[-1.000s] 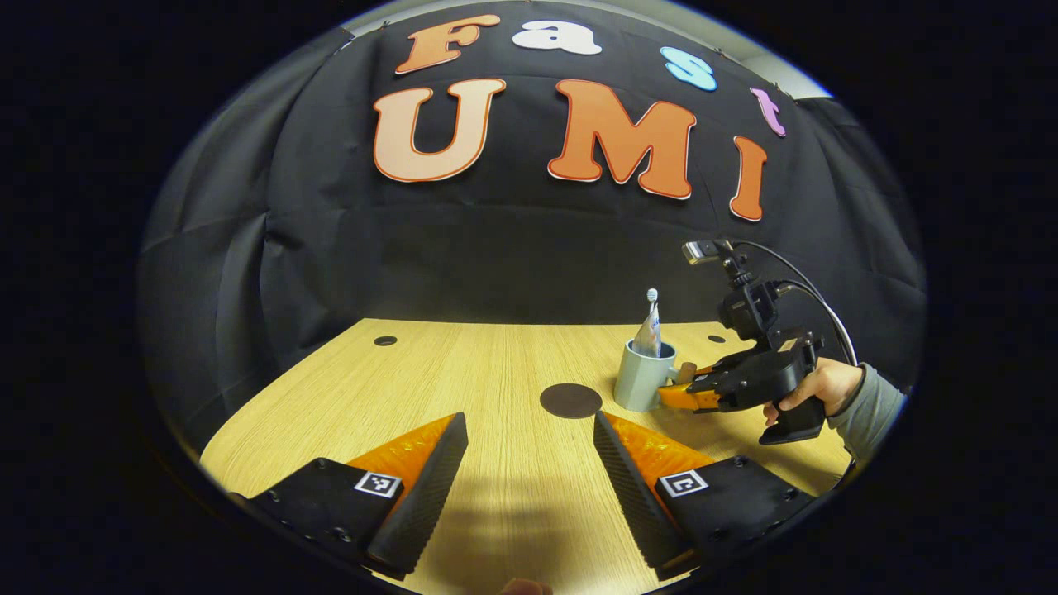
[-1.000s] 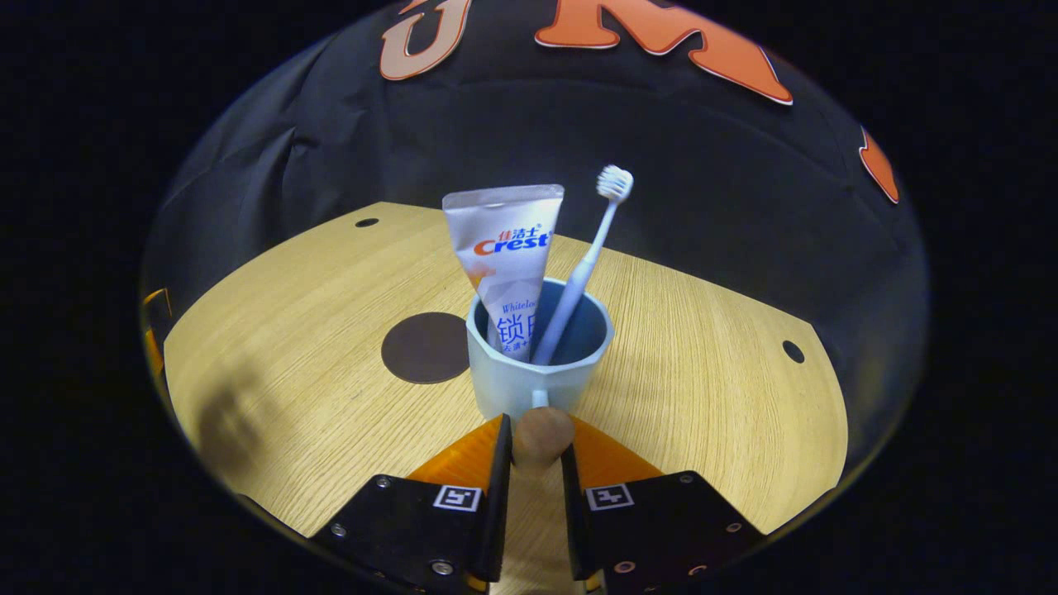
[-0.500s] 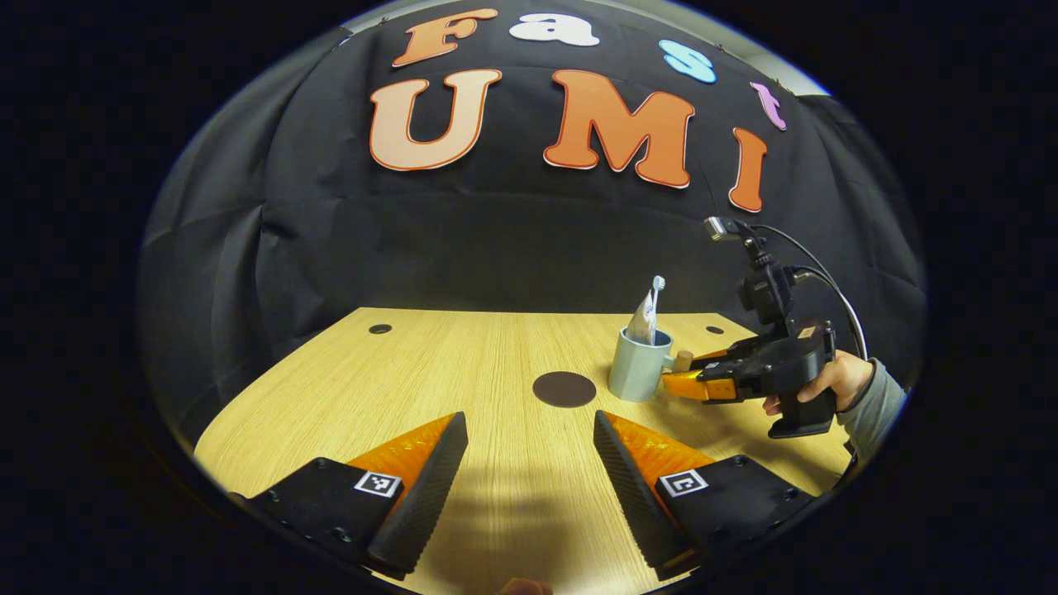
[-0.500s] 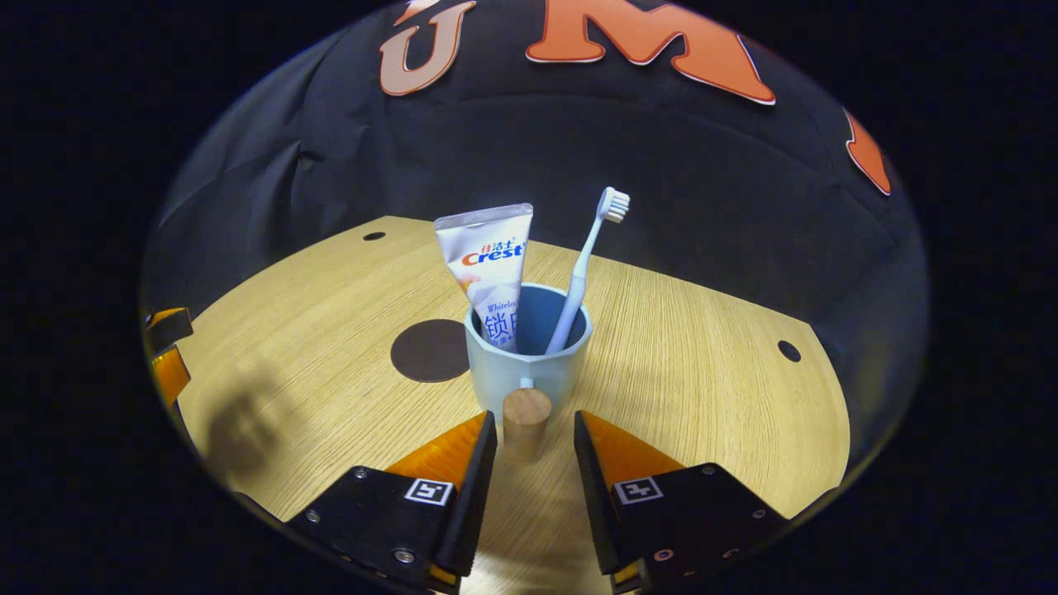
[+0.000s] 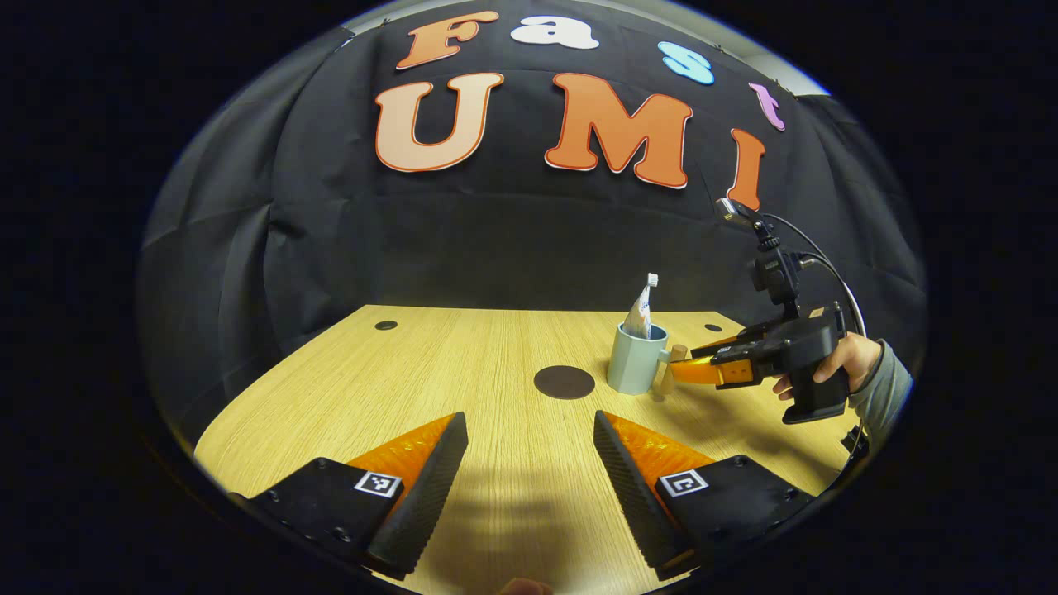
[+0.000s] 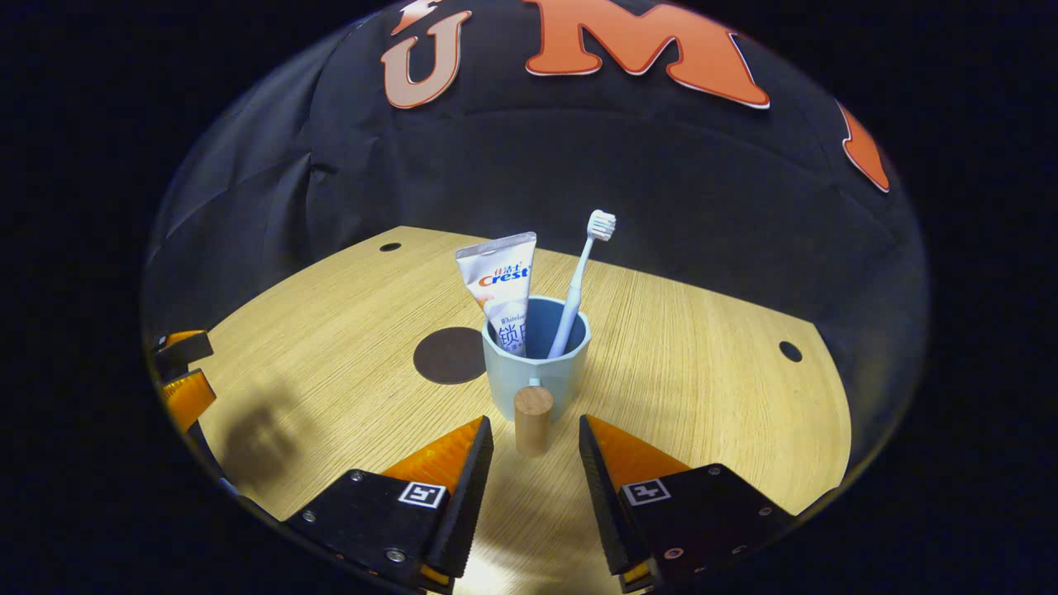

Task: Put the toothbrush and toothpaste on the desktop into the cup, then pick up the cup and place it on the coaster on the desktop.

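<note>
Step in hand: toothbrush [image 6: 579,281] and toothpaste [image 6: 506,285] both stand in the cup [image 6: 536,368]; the cup-to-coaster step is not done, since the cup stands on the desktop [image 6: 711,388] just beside the coaster [image 6: 448,355], not on it.
Right gripper [image 6: 536,463]: jaws open, one finger to each side of the cup's wooden handle [image 6: 532,417], neither touching it. In the left gripper view the same gripper [image 5: 690,370] sits just clear of the handle, held by a hand [image 5: 839,364].
Left gripper [image 5: 529,475]: jaws wide open, holding nothing, low over the near edge of the desktop, well apart from the cup.
Cup position: toward the far right part of the desktop, on the right-hand side of the coaster in the left gripper view.
Next move, as judged: close on the handle or the cup wall, lift straight so the contents do not tip, shift sideways, set down centred on the coaster.
Risk: a handle-only grip may let the cup swing.
Count: toothbrush 1; toothpaste 1; cup 1; coaster 1; grippers 2; holes in desktop 2.
</note>
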A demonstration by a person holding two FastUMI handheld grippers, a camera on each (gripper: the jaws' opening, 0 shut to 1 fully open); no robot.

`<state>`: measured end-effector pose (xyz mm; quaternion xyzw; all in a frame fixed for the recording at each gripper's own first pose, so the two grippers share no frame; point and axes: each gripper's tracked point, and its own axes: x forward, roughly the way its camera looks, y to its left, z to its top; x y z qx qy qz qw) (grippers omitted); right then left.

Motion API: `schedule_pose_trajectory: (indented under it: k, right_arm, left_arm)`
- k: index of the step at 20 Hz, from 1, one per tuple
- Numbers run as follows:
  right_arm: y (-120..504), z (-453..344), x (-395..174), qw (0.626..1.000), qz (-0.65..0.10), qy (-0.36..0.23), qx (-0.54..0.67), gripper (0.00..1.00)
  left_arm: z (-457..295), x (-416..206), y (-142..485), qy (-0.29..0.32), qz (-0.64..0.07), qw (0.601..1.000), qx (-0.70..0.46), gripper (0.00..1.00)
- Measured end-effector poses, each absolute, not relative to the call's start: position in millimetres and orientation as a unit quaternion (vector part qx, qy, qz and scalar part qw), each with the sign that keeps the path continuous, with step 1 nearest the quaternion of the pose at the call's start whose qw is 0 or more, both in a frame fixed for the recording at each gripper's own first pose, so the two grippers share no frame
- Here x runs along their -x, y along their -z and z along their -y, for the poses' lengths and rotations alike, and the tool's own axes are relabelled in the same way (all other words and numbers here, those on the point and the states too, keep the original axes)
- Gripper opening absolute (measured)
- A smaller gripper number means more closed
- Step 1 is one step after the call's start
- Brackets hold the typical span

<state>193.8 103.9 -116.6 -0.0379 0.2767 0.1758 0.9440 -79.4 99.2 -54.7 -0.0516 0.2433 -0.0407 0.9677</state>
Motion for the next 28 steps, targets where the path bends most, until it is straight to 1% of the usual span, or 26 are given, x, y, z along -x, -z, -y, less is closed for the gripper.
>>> schedule_pose_trajectory:
  k: [8, 10, 11, 12, 15, 17, 23, 28]
  right_arm:
    - [142.5, -107.2, -210.3, 0.931, -0.319, -0.178, 0.016, 0.64]
    - [147.8, -106.4, -213.2, 0.931, -0.324, -0.170, 0.021, 0.64]
    - [147.2, -106.9, -211.8, 0.930, -0.326, -0.168, 0.019, 0.59]
    - [147.1, -107.2, -209.9, 0.929, -0.328, -0.169, 0.022, 0.64]
    - [139.2, -94.5, -198.8, 0.936, -0.308, -0.160, 0.056, 0.64]
    - [139.4, -81.3, -179.2, 0.934, -0.313, -0.153, 0.077, 0.64]
    - [113.2, -38.7, -118.7, 0.949, -0.256, -0.146, 0.116, 0.66]
    - [71.1, 8.4, -70.4, 0.974, -0.166, -0.129, 0.080, 0.69]
  left_arm:
    - [-102.4, 82.9, 63.0, 0.032, -0.264, 0.962, 0.058, 0.98]
    - [-103.2, 84.1, 64.4, 0.032, -0.270, 0.961, 0.058, 0.98]
    - [-103.7, 86.7, 65.1, 0.034, -0.271, 0.960, 0.058, 0.98]
    - [-104.0, 88.1, 64.0, 0.036, -0.270, 0.961, 0.058, 0.98]
    - [-104.0, 87.4, 64.4, 0.036, -0.262, 0.962, 0.064, 0.98]
    - [-102.9, 91.3, 63.6, 0.038, -0.261, 0.962, 0.068, 0.98]
    - [-95.7, 99.2, 61.6, 0.047, -0.255, 0.963, 0.078, 0.98]
    - [-84.9, 89.2, 51.5, 0.060, -0.221, 0.971, 0.072, 0.97]
